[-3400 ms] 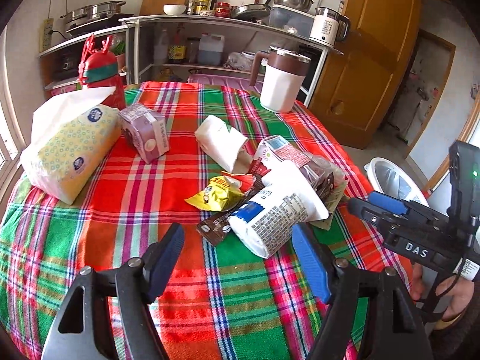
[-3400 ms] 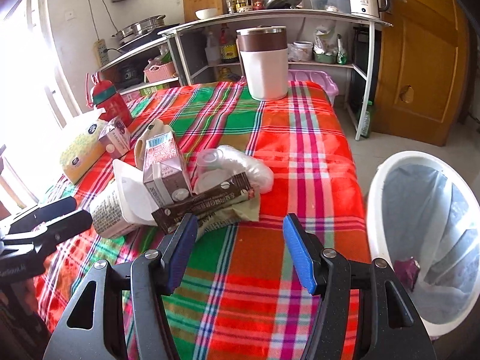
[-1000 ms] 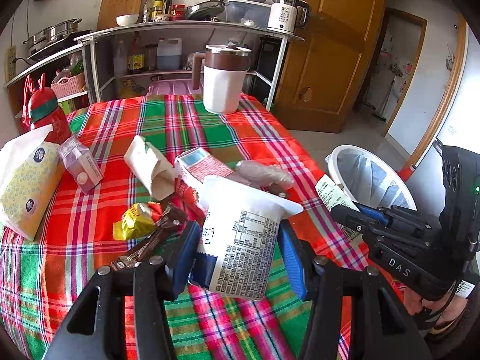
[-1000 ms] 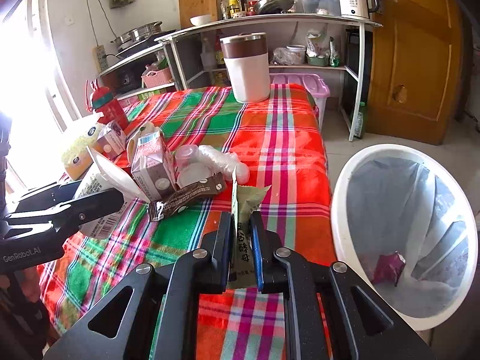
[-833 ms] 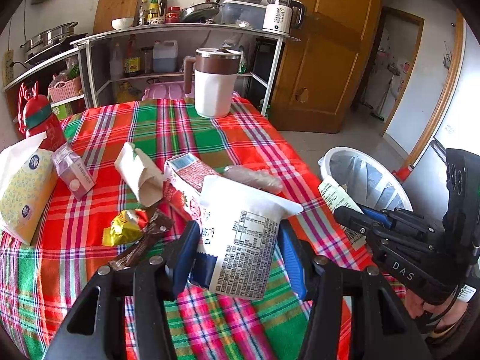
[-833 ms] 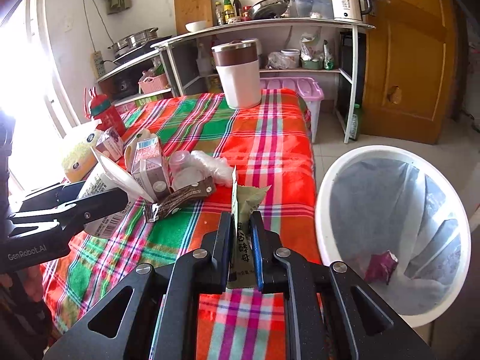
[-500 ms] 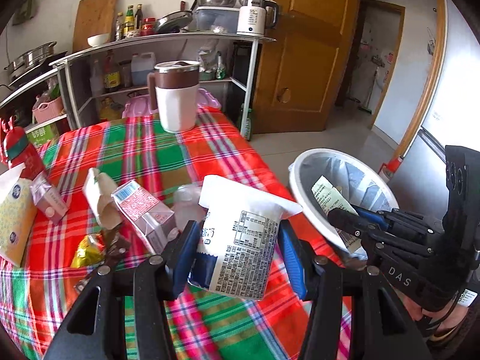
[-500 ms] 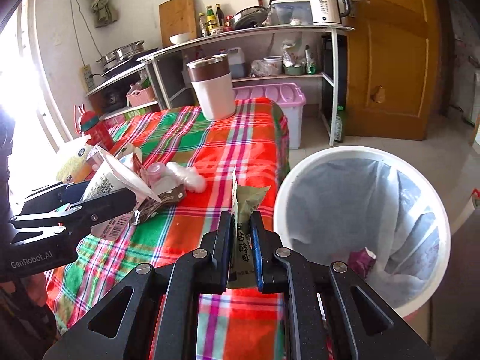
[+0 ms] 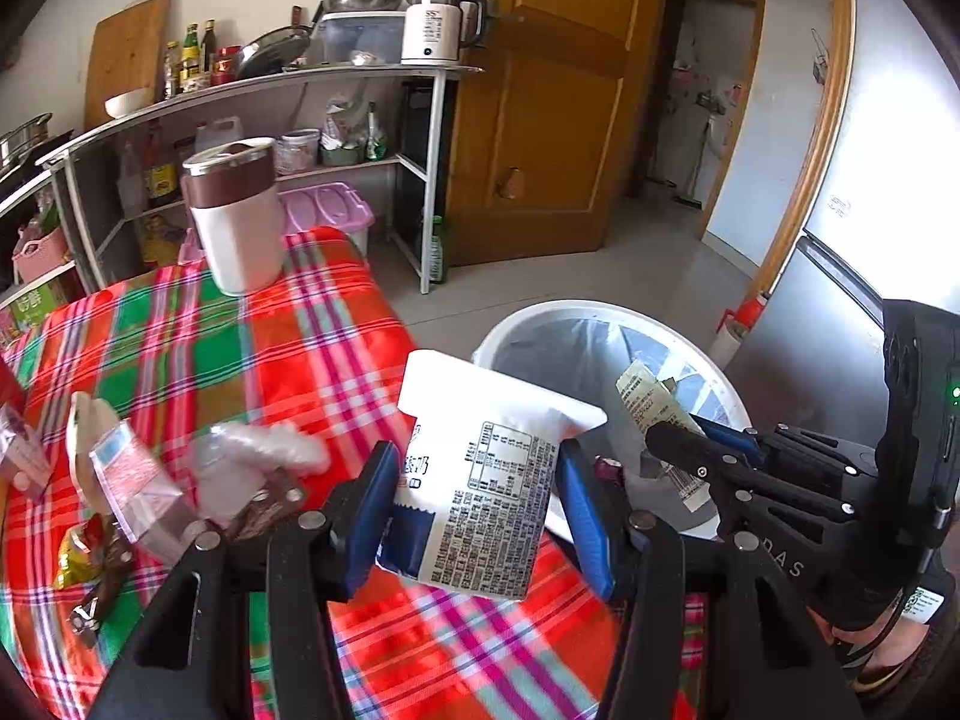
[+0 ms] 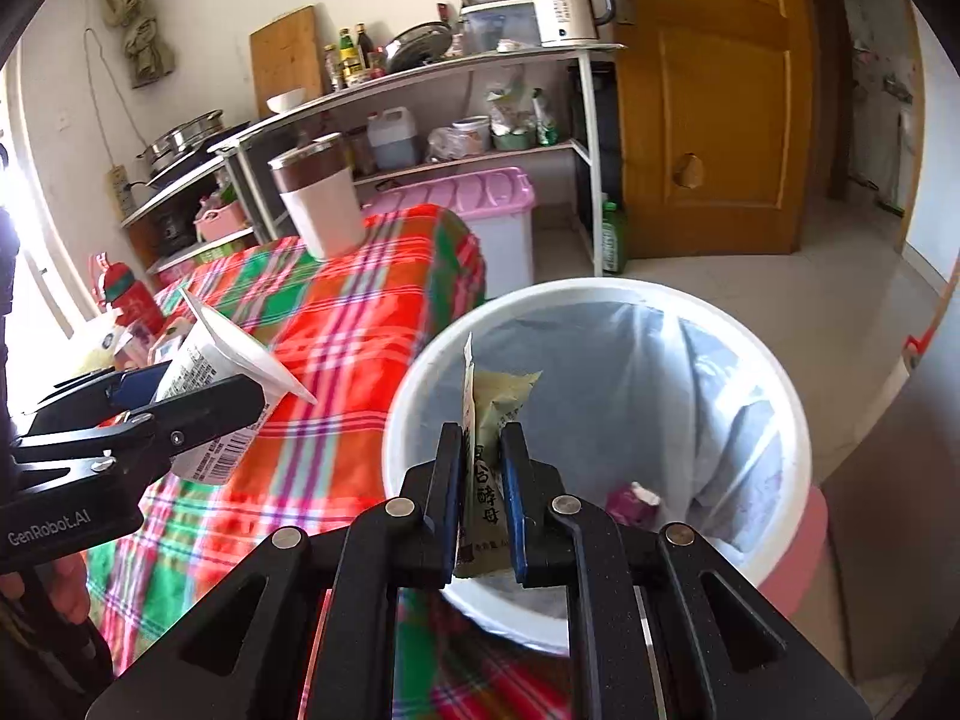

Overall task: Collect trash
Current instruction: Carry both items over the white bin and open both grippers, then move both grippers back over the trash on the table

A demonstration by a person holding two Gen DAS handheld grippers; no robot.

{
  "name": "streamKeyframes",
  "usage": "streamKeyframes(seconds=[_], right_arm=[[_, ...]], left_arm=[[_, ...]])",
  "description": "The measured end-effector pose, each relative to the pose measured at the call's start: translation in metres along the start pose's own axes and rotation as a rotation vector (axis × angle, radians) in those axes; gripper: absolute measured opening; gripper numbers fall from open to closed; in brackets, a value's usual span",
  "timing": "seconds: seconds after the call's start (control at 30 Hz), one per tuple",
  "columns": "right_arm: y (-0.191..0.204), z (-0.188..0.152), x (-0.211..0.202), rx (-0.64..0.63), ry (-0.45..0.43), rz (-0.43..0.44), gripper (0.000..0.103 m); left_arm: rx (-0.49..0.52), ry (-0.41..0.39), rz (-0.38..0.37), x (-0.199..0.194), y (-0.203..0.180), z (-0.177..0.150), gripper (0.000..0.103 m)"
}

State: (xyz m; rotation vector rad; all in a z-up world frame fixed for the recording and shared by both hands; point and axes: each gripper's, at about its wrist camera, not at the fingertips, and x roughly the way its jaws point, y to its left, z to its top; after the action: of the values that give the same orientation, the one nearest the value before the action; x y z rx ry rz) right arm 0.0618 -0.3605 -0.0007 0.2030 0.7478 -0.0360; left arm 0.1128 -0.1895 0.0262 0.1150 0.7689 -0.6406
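Above the bin, the right tool pinches a green packet; the left tool clamps a white carton.

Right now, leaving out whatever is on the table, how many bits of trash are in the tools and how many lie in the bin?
Held in a tool: 2, a white cup in the left tool and a green packet in the right tool
Lying in the bin: 1 that shows, a purple pack
Total: 3
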Motion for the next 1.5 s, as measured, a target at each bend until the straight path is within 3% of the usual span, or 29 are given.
streamKeyframes(seconds=[0.27, 0.6, 0.67, 0.8, 0.9, 1.3, 1.5], right_arm=[[-0.034, -0.001, 0.009, 0.031, 0.031, -0.066, 0.014], [-0.057, -0.004, 0.023, 0.068, 0.066, -0.127, 0.014], [-0.06, -0.005, 0.025, 0.078, 0.071, -0.14, 0.014], [-0.059, -0.006, 0.025, 0.087, 0.076, -0.138, 0.019], [-0.059, -0.007, 0.024, 0.084, 0.075, -0.144, 0.029], [-0.041, -0.007, 0.008, 0.08, 0.044, -0.12, 0.031], [-0.02, -0.004, 0.002, 0.058, 0.024, -0.094, 0.032]], left_arm=[[0.008, 0.043, -0.058, 0.031, -0.029, 0.007, 0.056], [0.027, 0.084, -0.061, 0.053, -0.044, 0.007, 0.057], [0.031, 0.084, -0.053, 0.054, -0.045, 0.008, 0.062], [0.026, 0.078, -0.055, 0.051, -0.043, 0.007, 0.069], [0.022, 0.075, -0.052, 0.049, -0.042, 0.007, 0.069], [0.012, 0.021, -0.042, 0.017, -0.029, 0.002, 0.071], [0.004, -0.014, 0.002, -0.003, -0.016, -0.003, 0.072]])
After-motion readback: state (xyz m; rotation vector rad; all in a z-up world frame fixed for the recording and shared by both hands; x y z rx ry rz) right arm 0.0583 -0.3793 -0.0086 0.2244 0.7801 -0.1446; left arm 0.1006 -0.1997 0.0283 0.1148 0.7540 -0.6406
